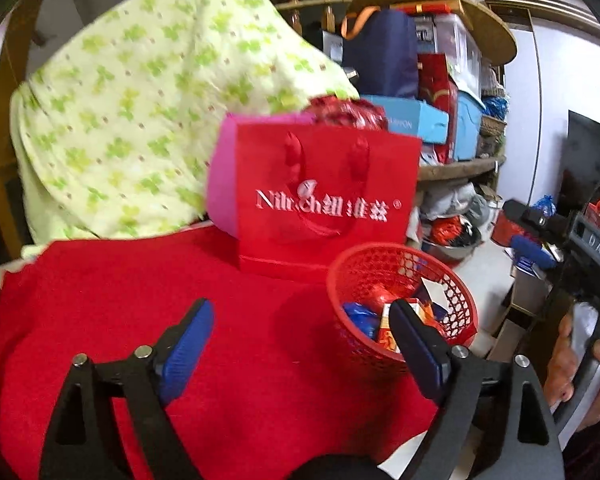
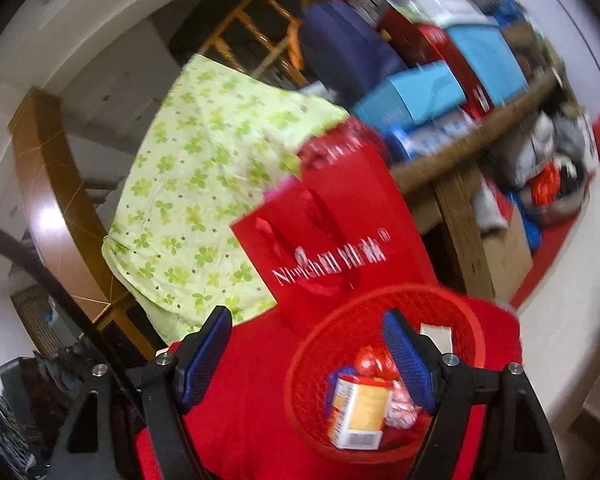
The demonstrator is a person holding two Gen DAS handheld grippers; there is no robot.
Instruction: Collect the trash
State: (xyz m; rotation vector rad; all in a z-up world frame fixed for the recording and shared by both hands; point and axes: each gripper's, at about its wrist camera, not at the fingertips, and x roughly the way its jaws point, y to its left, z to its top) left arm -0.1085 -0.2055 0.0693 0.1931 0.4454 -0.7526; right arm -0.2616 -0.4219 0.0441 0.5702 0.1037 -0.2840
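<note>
A red mesh basket (image 1: 452,296) (image 2: 340,316) stands on a red cloth (image 1: 220,340) (image 2: 240,420). Inside lie a small yellow and white carton (image 2: 360,416), red and white wrappers (image 2: 400,404) (image 1: 396,292), a blue wrapper (image 1: 356,314) and a white paper scrap (image 2: 436,336). My left gripper (image 1: 302,322) hangs open over the cloth, left of the basket, with nothing between its blue pads. My right gripper (image 2: 308,338) is open too, its right finger (image 2: 408,364) over the basket, nothing held. The other gripper (image 1: 560,236) and a hand (image 1: 568,364) show at the right edge of the left wrist view.
A red paper gift bag (image 1: 324,196) (image 2: 340,248) stands behind the basket. A green patterned cloth (image 1: 140,112) (image 2: 204,200) hangs over a wooden rail. Stacked boxes (image 1: 416,120) (image 2: 420,92) fill shelves at the right. White floor (image 2: 560,320) lies right of the red cloth.
</note>
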